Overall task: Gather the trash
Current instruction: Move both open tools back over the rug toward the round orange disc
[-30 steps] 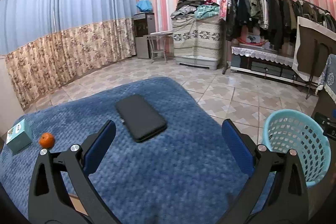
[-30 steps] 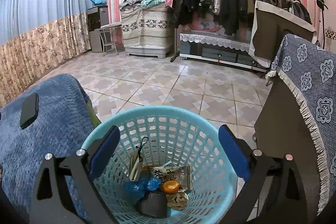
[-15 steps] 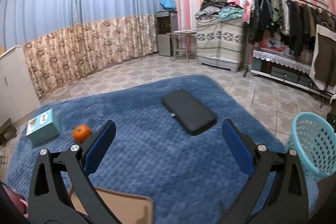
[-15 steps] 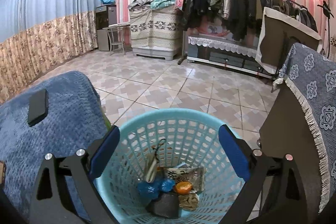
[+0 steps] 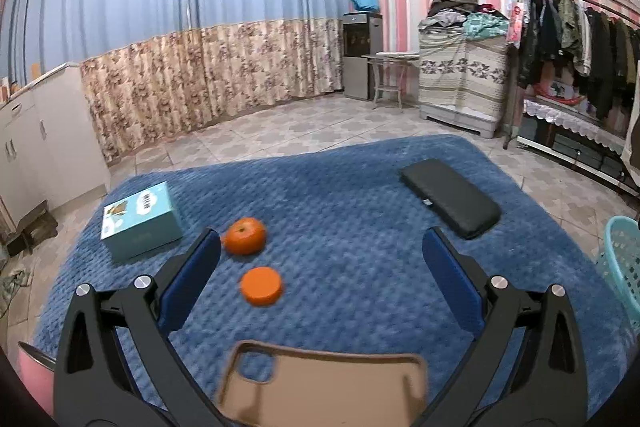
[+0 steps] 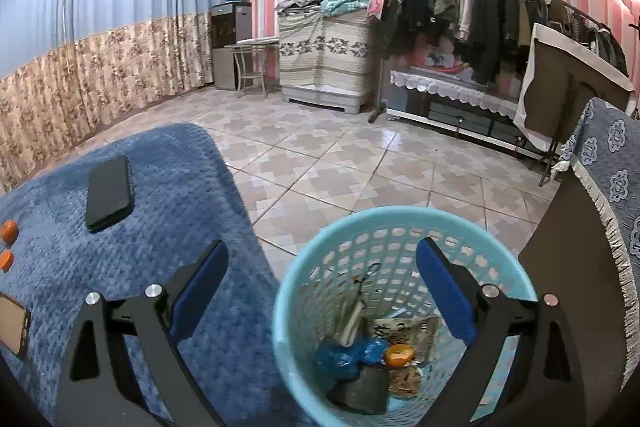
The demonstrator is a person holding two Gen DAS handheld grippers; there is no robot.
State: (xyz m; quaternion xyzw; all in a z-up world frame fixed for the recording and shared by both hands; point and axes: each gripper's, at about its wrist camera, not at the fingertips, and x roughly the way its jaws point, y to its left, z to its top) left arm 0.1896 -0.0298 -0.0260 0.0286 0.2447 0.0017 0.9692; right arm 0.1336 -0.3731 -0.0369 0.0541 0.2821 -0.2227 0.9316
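Below, the left hand-held gripper (image 5: 320,263) hangs spread and empty over a blue quilted cloth-covered tabletop (image 5: 360,211). Between its fingers lie a flat round orange lid-like piece (image 5: 261,285) and, just beyond it, a whole orange mandarin (image 5: 244,235), near but apart. A teal cardboard box (image 5: 140,221) sits toward the left edge, and a black oblong zip case (image 5: 450,203) toward the right edge. A tan phone case (image 5: 320,383), blurred and cut off at the frame's bottom, lies nearest the camera.

Spread and empty too, the right hand-held gripper (image 6: 322,273) hovers above a light-blue perforated plastic basket (image 6: 400,219) standing on the tiled floor (image 6: 340,163) just off the tabletop's right edge. Inside, a blue crumpled wrapper (image 6: 348,357), an orange scrap (image 6: 399,354) and a printed packet (image 6: 412,331) are heaped; the dark lump beneath is hard to identify.
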